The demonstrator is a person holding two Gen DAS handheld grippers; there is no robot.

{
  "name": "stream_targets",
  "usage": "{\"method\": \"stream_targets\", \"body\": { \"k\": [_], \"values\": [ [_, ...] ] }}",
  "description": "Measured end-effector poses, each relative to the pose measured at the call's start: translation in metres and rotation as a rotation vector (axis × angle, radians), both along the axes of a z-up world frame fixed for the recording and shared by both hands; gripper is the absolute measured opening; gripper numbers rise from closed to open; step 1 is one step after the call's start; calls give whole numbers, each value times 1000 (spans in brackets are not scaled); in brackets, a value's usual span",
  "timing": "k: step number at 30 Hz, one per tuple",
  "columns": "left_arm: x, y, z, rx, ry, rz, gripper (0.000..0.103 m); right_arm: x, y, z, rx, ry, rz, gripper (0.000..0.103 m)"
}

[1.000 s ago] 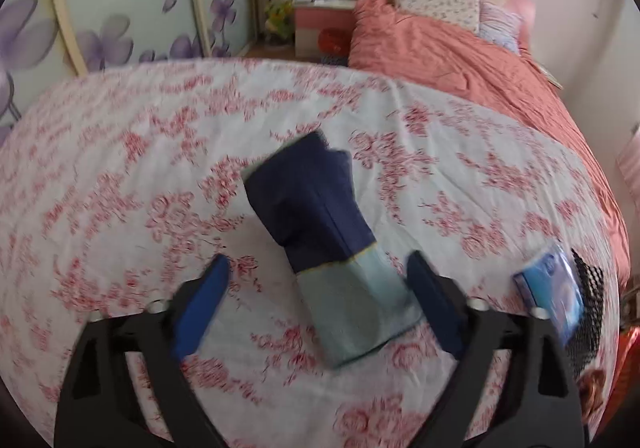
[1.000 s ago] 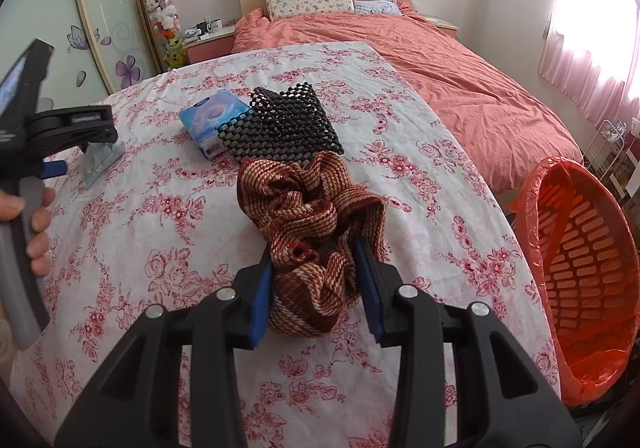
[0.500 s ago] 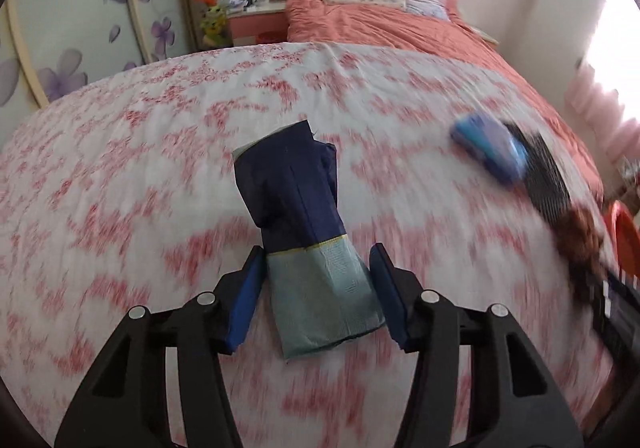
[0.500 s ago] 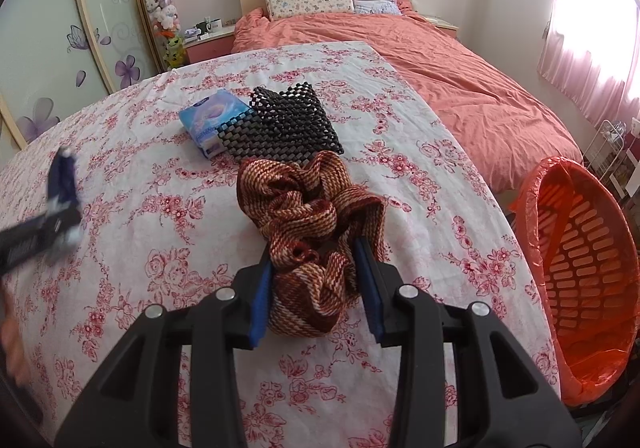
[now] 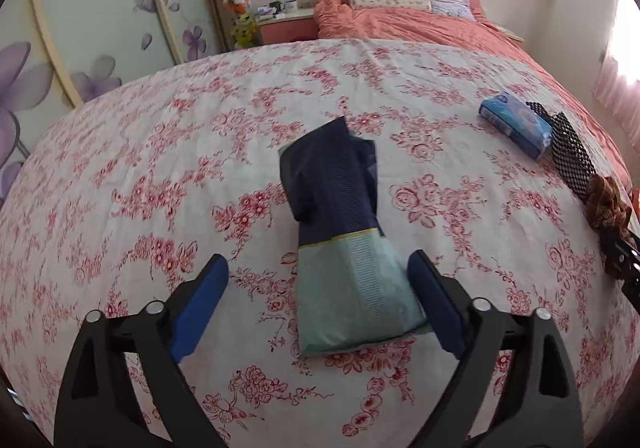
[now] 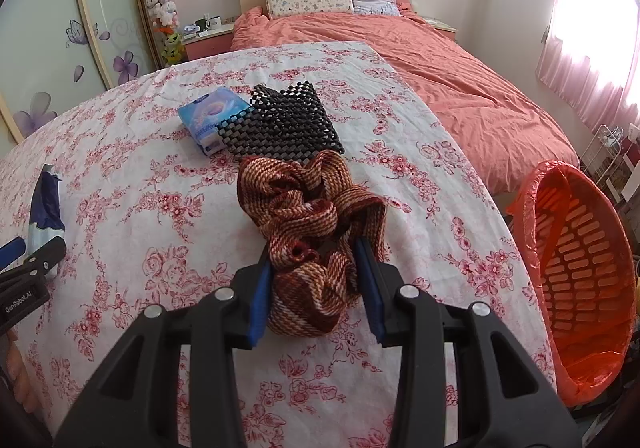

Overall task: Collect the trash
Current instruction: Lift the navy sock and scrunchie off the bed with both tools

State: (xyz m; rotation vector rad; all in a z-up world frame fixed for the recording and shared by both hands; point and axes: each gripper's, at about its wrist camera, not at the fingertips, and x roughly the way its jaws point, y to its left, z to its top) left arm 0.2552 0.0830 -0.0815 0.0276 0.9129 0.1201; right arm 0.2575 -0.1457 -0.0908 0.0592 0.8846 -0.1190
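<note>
A navy and pale green packet (image 5: 344, 248) lies flat on the floral tablecloth (image 5: 160, 168). My left gripper (image 5: 316, 268) straddles its near end with the jaws opening wide. The right pad sits by the packet's edge and the left pad stands well clear. In the right wrist view, the same packet (image 6: 46, 204) and left gripper (image 6: 24, 264) show at the left edge. My right gripper (image 6: 314, 256) is shut on a crumpled brown striped cloth (image 6: 312, 216) resting on the table. That cloth (image 5: 606, 204) shows at the far right of the left wrist view.
An orange basket (image 6: 580, 268) lined with an orange bag stands beside the table's right edge. A blue tissue pack (image 6: 212, 112) and a black mesh mat (image 6: 284, 120) lie farther back. A bed with a coral duvet (image 6: 440, 60) is beyond. A person's hand (image 6: 16, 368) holds the left gripper.
The left gripper's jaws narrowed around the packet, then spread wide again, and its view swung toward the right side of the table. The right gripper and its cloth stayed still.
</note>
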Motion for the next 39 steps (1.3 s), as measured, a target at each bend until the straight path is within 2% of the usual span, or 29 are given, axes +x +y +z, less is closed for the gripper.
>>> {"method": "stream_targets", "body": {
  "k": [4, 6, 8, 10, 39],
  "values": [
    [1, 0, 0, -8, 2, -10, 94, 0, 0, 0, 0, 0, 0, 39],
    [1, -4, 0, -15, -1, -27, 88, 0, 0, 0, 2, 0, 0, 39],
    [2, -7, 0, -48, -3, -44, 78, 0, 0, 0, 5, -1, 0, 39],
    [3, -7, -1, -58, -9, -37, 76, 0, -1, 0, 8, -1, 0, 39],
    [2, -3, -1, -65, -6, 8, 80, -1, -6, 0, 46, -8, 3, 40]
  ]
}}
